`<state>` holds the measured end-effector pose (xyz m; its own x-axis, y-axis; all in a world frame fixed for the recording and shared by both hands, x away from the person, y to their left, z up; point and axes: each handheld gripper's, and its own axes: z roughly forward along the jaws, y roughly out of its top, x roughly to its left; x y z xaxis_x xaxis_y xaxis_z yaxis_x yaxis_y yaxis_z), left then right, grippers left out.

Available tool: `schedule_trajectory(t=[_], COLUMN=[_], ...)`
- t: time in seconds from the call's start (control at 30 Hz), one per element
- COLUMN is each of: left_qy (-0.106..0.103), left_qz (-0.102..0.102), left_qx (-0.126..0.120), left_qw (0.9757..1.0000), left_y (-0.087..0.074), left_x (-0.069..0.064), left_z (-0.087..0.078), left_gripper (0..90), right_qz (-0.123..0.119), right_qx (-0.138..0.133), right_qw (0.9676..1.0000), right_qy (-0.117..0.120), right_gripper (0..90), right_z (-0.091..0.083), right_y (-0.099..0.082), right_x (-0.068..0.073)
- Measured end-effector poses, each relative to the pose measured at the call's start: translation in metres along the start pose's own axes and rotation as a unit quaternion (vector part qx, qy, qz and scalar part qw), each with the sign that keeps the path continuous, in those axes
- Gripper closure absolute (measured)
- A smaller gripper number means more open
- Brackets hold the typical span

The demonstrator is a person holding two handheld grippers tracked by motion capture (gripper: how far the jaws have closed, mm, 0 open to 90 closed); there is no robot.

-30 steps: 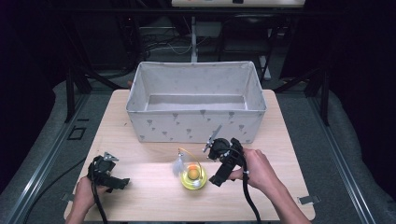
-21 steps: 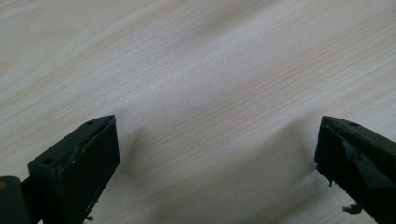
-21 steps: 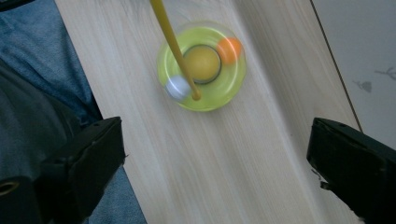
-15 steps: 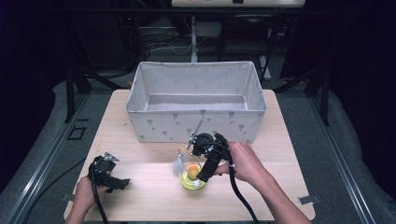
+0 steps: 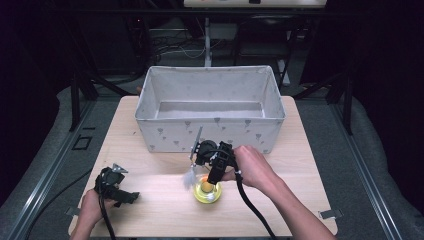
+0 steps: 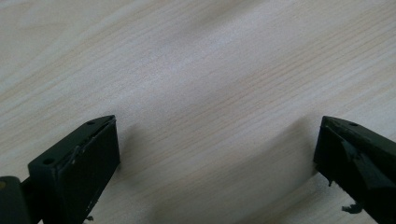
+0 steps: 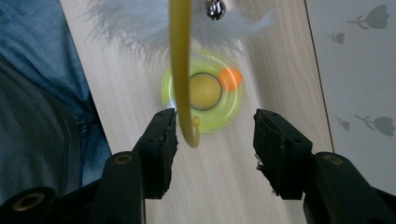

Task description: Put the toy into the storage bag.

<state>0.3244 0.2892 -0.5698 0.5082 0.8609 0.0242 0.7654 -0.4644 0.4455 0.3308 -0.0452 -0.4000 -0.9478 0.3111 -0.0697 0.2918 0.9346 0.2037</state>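
Yellow feather toy, light and springy, hangs mid-frame between the right gripper's parted fingers; grip its stiff stem.

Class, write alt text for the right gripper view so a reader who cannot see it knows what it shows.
The right hand-held gripper, jaws apart, points down at a round yellow-green toy carrying an orange ball on a pale wooden table. A yellow wand curves down between the jaws near the left one; white feathers and a small silver bell lie beyond, beside a grey patterned fabric bin.
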Motion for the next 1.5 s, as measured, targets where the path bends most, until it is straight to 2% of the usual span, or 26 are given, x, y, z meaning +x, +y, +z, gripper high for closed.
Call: schedule_trajectory(t=[0.03,0.23,0.57,0.7,1.1,1.5], left_qy=[0.000,-0.001,0.000,0.000,0.001,0.002], left_qz=[0.000,0.000,0.001,0.003,0.003,0.009], left_qx=[0.000,0.001,-0.001,-0.004,-0.013,-0.018], left_qw=[1.0000,1.0000,1.0000,1.0000,0.9999,0.9998], left_y=[0.000,0.000,0.000,0.001,0.000,0.000], left_x=[0.000,0.000,-0.001,-0.001,-0.001,0.000], left_z=[0.000,0.000,0.000,-0.001,-0.001,-0.001], left_gripper=[0.3,0.4,0.5,0.5,0.2,0.1], right_qz=[-0.003,-0.011,-0.024,-0.023,-0.016,0.001], right_qx=[0.009,0.022,0.017,0.005,-0.003,-0.013], right_qw=[1.0000,0.9997,0.9995,0.9997,0.9997,0.9999], right_qy=[0.001,0.002,0.009,0.011,0.020,0.006], right_gripper=[57.0,65.0,85.8,87.2,87.8,87.8], right_z=[0.002,0.005,0.006,0.002,-0.004,-0.025], right_y=[0.002,0.005,0.009,0.010,0.009,0.003], right_x=[0.000,-0.002,0.001,0.001,0.000,-0.009])
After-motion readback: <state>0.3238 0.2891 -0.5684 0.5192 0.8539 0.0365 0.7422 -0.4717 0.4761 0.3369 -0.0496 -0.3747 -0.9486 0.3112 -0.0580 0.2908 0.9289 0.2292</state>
